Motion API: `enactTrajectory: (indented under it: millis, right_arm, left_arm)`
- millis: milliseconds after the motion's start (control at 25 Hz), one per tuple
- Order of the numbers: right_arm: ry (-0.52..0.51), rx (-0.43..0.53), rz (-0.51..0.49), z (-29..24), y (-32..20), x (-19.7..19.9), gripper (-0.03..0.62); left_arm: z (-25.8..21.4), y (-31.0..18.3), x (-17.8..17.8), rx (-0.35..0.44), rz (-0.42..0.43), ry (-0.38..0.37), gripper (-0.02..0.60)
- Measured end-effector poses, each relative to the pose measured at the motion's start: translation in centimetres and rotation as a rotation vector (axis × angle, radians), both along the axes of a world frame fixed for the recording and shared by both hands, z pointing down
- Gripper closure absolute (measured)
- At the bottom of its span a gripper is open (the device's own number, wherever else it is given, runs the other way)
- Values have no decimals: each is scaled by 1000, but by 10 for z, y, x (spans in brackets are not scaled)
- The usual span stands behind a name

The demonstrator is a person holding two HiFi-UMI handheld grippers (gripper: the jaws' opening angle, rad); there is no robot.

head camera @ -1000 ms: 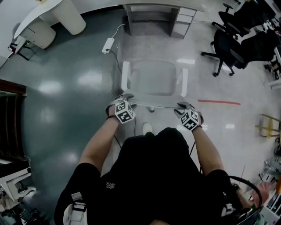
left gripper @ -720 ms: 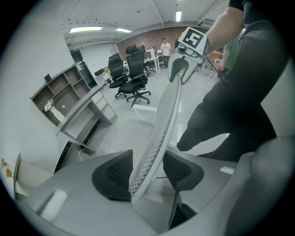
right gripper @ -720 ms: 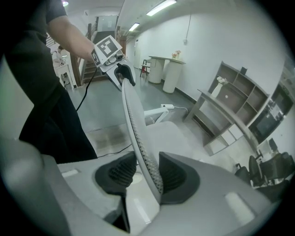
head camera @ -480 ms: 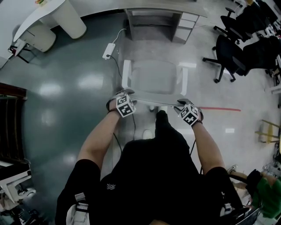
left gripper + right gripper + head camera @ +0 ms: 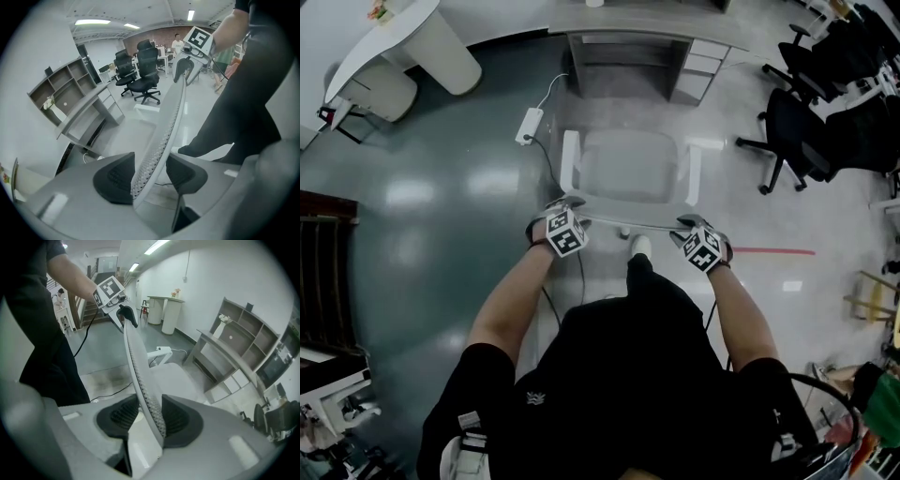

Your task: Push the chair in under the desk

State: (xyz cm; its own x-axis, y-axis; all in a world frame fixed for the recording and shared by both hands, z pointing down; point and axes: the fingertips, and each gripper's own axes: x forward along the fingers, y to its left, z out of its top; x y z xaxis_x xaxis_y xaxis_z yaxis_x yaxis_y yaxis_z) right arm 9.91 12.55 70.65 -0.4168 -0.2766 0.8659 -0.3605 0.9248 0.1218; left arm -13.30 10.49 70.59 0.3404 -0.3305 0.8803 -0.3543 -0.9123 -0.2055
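Observation:
A white mesh-backed chair (image 5: 628, 167) stands on the floor facing the grey desk (image 5: 647, 21), a short way off from it. Both grippers hold the top edge of its backrest (image 5: 628, 220). My left gripper (image 5: 562, 231) is shut on the left end, with the mesh rim (image 5: 161, 136) between its dark pads (image 5: 115, 180). My right gripper (image 5: 701, 247) is shut on the right end, and the rim (image 5: 140, 376) is pinched between its pads (image 5: 180, 420). Each gripper view shows the other gripper's marker cube at the rim's far end. The person's shoe (image 5: 640, 246) is just behind the chair.
A white power strip (image 5: 530, 125) and its cable lie on the floor left of the chair. A drawer unit (image 5: 698, 61) stands under the desk's right side. Black office chairs (image 5: 802, 117) stand at the right, and a white round-legged table (image 5: 441, 37) at the upper left.
The person has stepped forward: one shoe moved up close behind the chair. The chair and both grippers have gone forward with them. Both grips are unchanged.

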Motion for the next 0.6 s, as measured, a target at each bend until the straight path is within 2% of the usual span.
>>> enactTrajectory:
  millis: [600]
  right_arm:
    - [-17,0,-47,1,-157,25,439]
  left_arm:
    - [1,-150,25,-12,-50,-8,362]
